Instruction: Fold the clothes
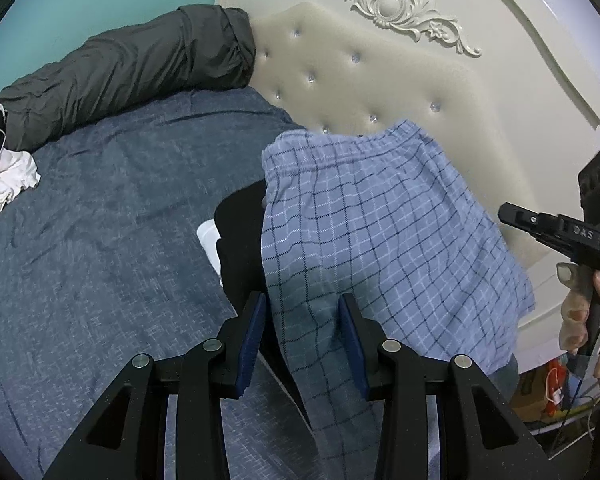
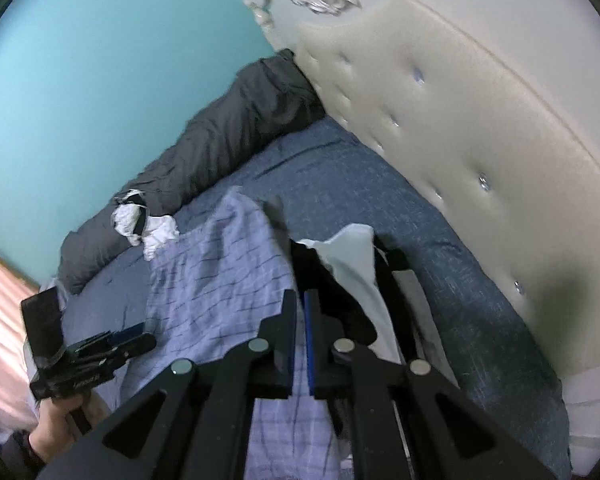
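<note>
Folding is judged barely begun: the checked blue shorts [image 1: 372, 216] are draped, unfolded, over a black-and-white garment [image 2: 340, 264] on the bed [image 1: 100, 240]. Left tongs [image 1: 302, 328] are half-open around the fabric; right tongs [image 2: 300, 312] are closed on its edge. White clothes [image 1: 8, 176] wait at nine o'clock.

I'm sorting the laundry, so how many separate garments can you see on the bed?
3, at least: plaid pants in front by the headboard, a black-and-white garment partly under them, and a white piece far left by the grey duvet. More may be hidden.
</note>
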`<state>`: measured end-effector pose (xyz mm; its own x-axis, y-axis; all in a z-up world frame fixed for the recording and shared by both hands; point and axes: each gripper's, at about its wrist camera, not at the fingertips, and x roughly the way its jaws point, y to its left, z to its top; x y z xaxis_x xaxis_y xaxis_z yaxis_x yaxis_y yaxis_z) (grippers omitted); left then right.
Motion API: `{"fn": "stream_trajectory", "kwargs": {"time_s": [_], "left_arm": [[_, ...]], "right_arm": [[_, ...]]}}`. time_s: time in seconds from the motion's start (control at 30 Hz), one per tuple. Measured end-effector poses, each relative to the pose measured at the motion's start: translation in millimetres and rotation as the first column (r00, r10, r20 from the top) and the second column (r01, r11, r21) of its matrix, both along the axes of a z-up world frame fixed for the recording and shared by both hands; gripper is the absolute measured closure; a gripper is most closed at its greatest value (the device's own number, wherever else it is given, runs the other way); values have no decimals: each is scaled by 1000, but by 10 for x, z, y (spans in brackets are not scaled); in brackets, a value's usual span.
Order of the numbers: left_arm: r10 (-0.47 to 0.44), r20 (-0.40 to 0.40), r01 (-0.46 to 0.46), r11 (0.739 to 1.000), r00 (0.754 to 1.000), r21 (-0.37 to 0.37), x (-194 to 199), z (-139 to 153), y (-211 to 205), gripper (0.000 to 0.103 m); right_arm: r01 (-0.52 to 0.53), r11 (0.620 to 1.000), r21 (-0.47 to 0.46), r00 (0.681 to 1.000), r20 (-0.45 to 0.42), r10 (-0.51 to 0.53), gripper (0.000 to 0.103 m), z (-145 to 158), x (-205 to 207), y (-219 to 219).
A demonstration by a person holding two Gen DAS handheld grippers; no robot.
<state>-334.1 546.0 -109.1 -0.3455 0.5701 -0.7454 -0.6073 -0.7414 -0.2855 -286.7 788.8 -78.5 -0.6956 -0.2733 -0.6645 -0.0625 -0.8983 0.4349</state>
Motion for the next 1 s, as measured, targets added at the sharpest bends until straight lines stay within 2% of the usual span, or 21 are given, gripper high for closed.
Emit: {"fn": "stream_trajectory", "kwargs": {"time_s": [0.07, 0.23, 0.3, 0.47, 0.5, 0.53, 0.77, 1.0], "left_arm": [[-8, -11, 8, 1000, 1000, -3, 27, 36, 19, 62], [-24, -5, 24, 1000, 1000, 9, 120, 68, 23, 62], [-37, -9, 38, 999, 999, 11, 178, 79, 28, 62], [-39, -6, 39, 999, 999, 7, 219, 51, 27, 62], [-38, -5, 38, 999, 999, 6, 220, 41, 25, 62], [-37, -3, 37, 999, 999, 6, 220, 33, 22, 62], [-34, 12, 34, 999, 999, -6, 200, -66, 22, 61], [-26, 21, 26, 999, 999, 19, 144, -71, -35, 61]], "right_arm": [[-9, 1000, 10, 1000, -7, 9, 94, 38, 56, -30], [-51, 999, -15, 998, 41, 51, 83, -80, 139, -87], [-46, 999, -27, 998, 47, 47, 73, -153, 212, -79], [-43, 999, -20, 998, 49, 44, 76, -249, 295, -68], [-41, 999, -12, 998, 41, 41, 91, -242, 314, -70], [-40, 999, -2, 999, 37, 40, 96, -235, 327, -74], [-9, 1000, 30, 999, 32, 8, 98, -256, 376, -24], [-11, 1000, -17, 999, 41, 11, 96, -212, 335, 29]]}}
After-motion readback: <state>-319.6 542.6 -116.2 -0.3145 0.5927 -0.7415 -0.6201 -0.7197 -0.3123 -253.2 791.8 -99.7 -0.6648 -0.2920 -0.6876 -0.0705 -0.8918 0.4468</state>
